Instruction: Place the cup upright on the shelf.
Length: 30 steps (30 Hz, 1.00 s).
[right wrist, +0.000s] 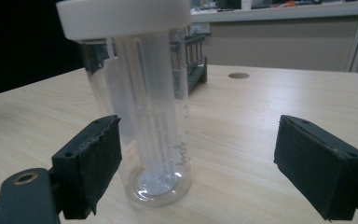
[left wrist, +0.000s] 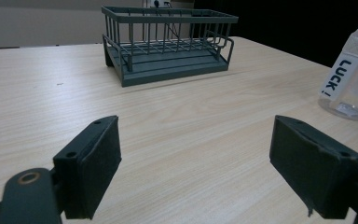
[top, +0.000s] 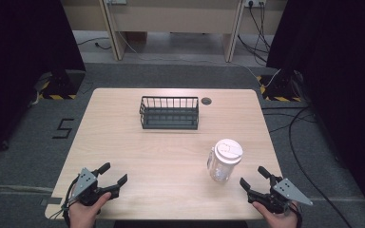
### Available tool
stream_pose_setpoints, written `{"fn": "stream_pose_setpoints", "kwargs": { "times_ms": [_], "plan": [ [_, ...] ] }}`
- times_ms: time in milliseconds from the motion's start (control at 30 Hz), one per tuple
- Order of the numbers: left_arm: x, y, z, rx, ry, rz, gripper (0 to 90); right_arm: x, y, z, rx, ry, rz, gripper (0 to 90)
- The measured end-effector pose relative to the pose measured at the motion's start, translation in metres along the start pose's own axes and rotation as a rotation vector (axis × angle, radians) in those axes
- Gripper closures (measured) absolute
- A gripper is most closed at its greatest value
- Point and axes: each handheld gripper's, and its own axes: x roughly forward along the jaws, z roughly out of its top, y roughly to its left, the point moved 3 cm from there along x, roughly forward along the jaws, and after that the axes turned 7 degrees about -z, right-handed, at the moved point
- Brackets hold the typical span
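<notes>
Your hands sit at the near edge of the table (top: 171, 156), each with its tongs spread wide and gripping nothing: left tongs (top: 113, 173), right tongs (top: 254, 177). Take the dark wire basket (top: 169, 113) as landmark: it stands upright toward the far side. Nearer you and right of it stands the clear bottle (top: 223, 160), white-lidded, just ahead of your right tongs, untouched.

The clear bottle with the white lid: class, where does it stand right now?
In the high view the clear bottle stands upright on the table's right side, just ahead of the right gripper.
</notes>
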Motion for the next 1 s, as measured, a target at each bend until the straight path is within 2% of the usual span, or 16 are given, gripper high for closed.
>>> {"fn": "stream_pose_setpoints", "kwargs": {
  "times_ms": [233, 400, 467, 733, 1000],
  "plan": [
    [0.002, -0.002, 0.0, -0.001, 0.002, -0.015, 16.6, 0.006, 0.005, 0.009, -0.024, 0.009, 0.038, 16.1],
    [0.002, -0.002, 0.0, -0.002, 0.001, -0.014, 16.4, 0.019, 0.01, 0.017, -0.023, 0.01, 0.077, 15.7],
    [0.001, -0.002, 0.0, -0.001, 0.001, -0.015, 16.4, 0.029, 0.015, 0.022, -0.035, 0.008, 0.102, 15.6],
    [0.0, -0.002, 0.0, -0.003, -0.002, -0.017, 16.6, 0.05, 0.024, 0.026, -0.07, 0.026, 0.136, 14.8],
    [0.001, -0.002, 0.0, -0.003, -0.002, -0.021, 16.6, 0.066, 0.029, 0.024, -0.085, 0.033, 0.157, 13.4]
  ]
}}
